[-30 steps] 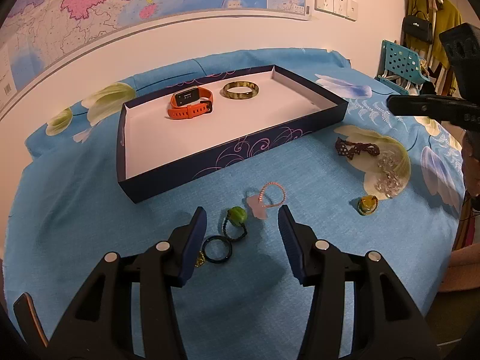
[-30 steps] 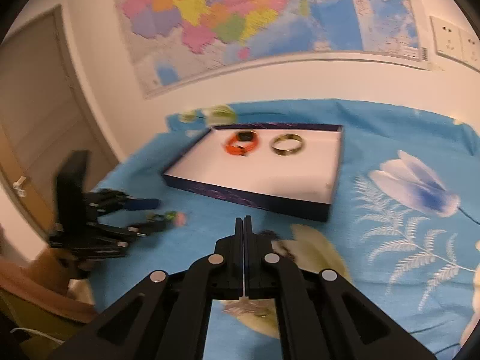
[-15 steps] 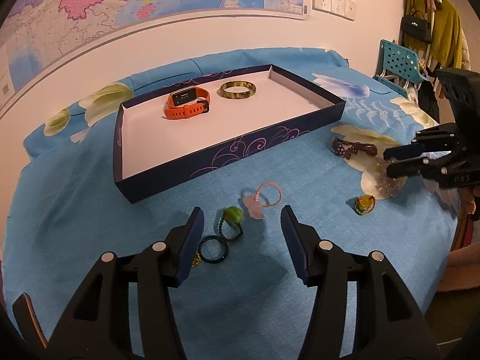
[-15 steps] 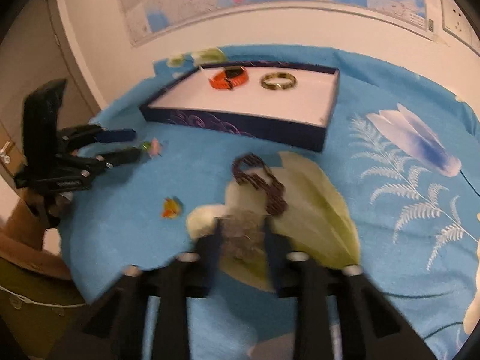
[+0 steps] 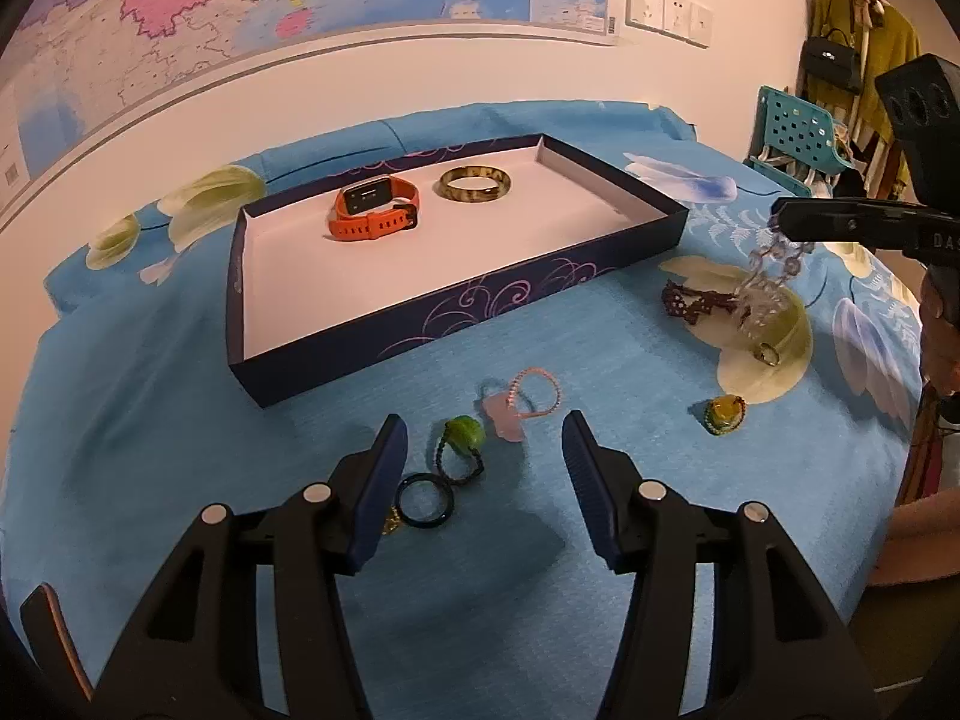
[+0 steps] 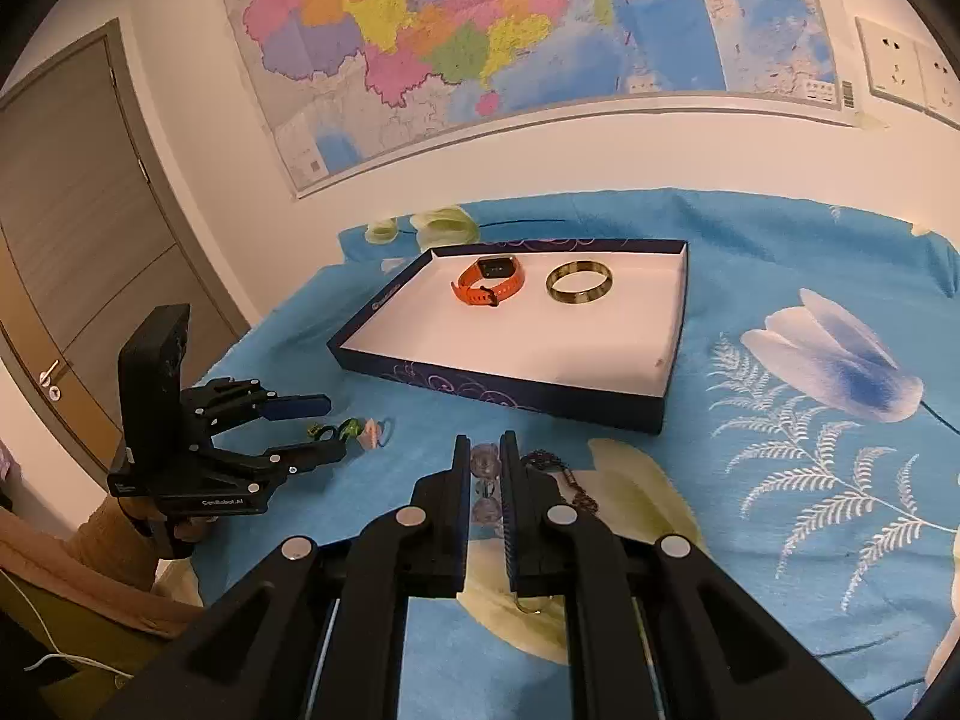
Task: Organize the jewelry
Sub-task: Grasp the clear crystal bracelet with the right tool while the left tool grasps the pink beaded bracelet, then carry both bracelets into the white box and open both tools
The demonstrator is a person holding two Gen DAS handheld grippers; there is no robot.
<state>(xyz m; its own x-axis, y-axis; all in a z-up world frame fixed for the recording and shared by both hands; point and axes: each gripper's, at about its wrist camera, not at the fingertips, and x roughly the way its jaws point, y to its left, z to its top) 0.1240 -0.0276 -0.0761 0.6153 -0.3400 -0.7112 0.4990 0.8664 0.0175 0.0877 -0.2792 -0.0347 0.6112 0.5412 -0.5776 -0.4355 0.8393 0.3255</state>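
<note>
A dark blue tray point(image 5: 456, 324) point(image 6: 510, 393) holds an orange watch point(image 5: 375, 213) point(image 6: 489, 282) and a green-gold bangle point(image 5: 474, 183) point(image 6: 579, 290). My right gripper point(image 6: 483, 456) point(image 5: 780, 222) is shut on a clear crystal bead bracelet point(image 6: 485, 480) point(image 5: 762, 288), which hangs lifted above the cloth. My left gripper point(image 5: 483, 438) is open and empty, low over a green bead ring point(image 5: 462, 438), a black ring point(image 5: 423, 501) and a pink bead bracelet point(image 5: 528, 399).
A dark brown beaded bracelet point(image 5: 690, 303) point(image 6: 558, 474) and a yellow-green ring point(image 5: 723, 414) lie on the blue flowered cloth point(image 5: 120, 420). A small ring point(image 5: 768, 354) lies on the yellow flower print. A teal chair point(image 5: 792, 138) stands at the right.
My right gripper closed on the crystal bracelet and lifted it off the cloth. My left gripper stayed nearly still and open.
</note>
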